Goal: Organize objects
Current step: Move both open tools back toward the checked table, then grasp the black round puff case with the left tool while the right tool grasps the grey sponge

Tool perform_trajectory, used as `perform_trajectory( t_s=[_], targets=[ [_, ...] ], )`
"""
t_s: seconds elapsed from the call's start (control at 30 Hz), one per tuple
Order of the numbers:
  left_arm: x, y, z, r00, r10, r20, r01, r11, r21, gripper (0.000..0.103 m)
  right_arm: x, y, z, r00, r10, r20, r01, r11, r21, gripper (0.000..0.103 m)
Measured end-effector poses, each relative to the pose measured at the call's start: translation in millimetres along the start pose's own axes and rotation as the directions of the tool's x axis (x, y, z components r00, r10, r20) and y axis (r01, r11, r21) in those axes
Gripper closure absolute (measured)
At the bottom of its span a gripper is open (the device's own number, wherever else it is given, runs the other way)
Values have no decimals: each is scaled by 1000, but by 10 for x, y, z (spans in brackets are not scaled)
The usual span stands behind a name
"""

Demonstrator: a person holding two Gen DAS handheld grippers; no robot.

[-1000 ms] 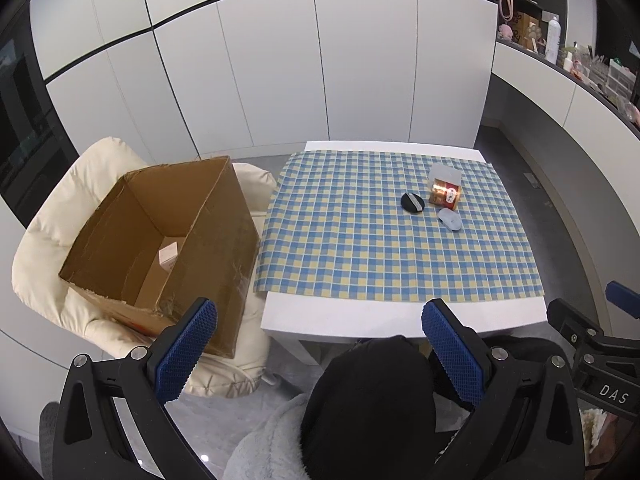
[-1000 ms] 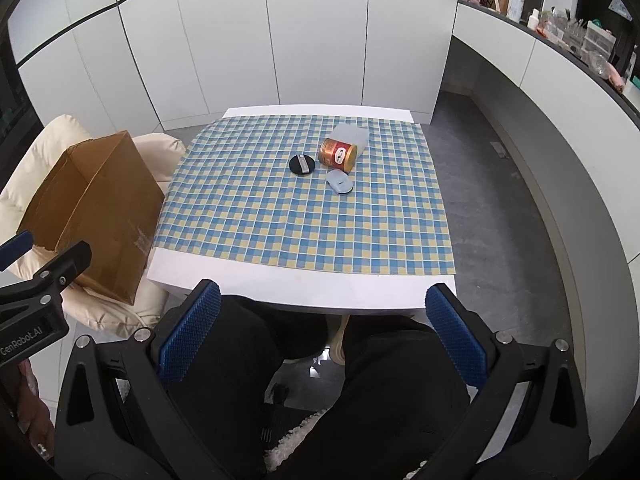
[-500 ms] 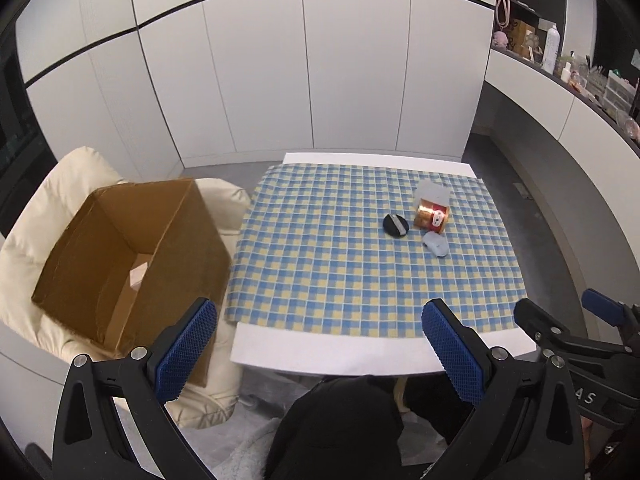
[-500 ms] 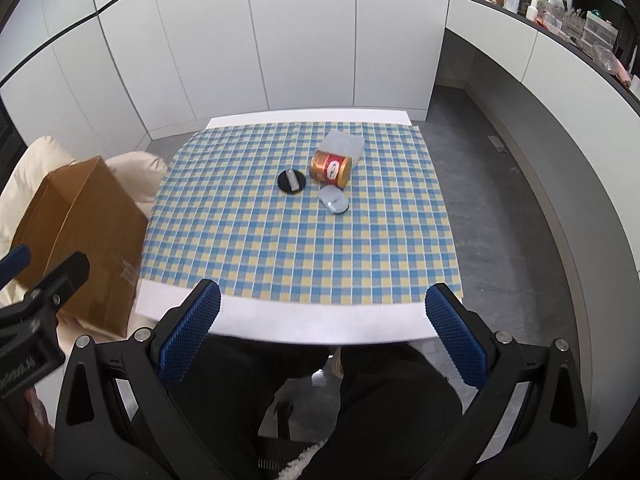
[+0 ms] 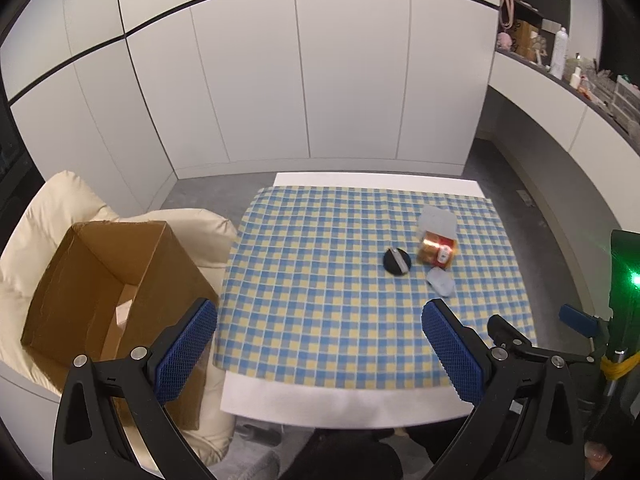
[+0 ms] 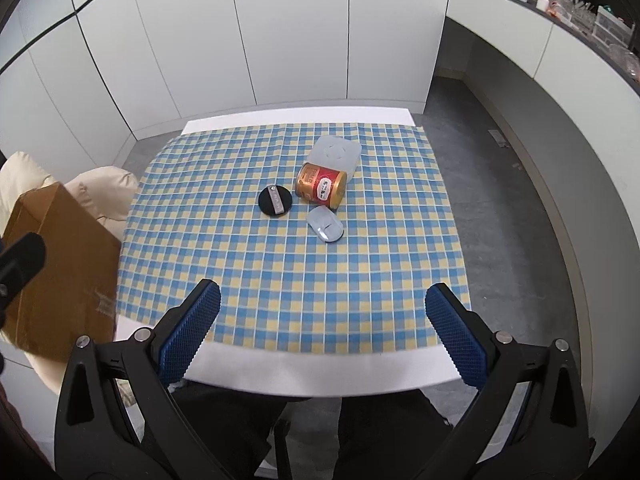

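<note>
White cabinets back a checked tablecloth (image 6: 280,264) where the red-gold can (image 6: 321,189) lies on its side, long axis slanting left-right, far ahead of the empty right gripper (image 6: 322,334), nearer than the left gripper (image 5: 320,350), both spread wide.

Home interior, kitchen/dining corner: white floor-to-ceiling cabinet fronts (image 5: 352,80), curved counter (image 6: 580,52) cluttered with bottles, table with checked tablecloth (image 6: 296,248), cream cushioned chair (image 5: 48,216).
</note>
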State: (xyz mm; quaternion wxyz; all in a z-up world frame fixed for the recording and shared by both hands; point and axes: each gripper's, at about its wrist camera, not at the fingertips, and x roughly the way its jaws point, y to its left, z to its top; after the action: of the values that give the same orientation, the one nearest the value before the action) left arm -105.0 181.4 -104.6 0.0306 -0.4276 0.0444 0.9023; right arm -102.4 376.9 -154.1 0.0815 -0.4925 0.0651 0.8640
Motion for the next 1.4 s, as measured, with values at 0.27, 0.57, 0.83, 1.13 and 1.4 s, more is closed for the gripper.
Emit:
perform_trajectory(
  t_s=[0.27,0.57,0.83,1.13,1.4],
  targets=[
    [781,106,86,995,28,-101,-34,998,-55,1,734,-137,292,999,-2,-37,4,999,34,0],
    [1482,101,38,984,48,-174,-63,995,-82,1,1636,-345,280,995,30,-90,5,932,363,0],
    [1806,15,13,978,64,-197,-79,994,-69,1,2140,-284,175,995,-65,-76,95,854,512,0],
    [1950,-189,0,974,89,-207,-94,995,-14,1,2352,-140,238,967,-240,-87,255,895,365,42],
    [2311,-564,-6,974,-1,-225,6,1000,23,1,2314,-549,313,981,-171,-92,193,914,356,42]
  ],
)
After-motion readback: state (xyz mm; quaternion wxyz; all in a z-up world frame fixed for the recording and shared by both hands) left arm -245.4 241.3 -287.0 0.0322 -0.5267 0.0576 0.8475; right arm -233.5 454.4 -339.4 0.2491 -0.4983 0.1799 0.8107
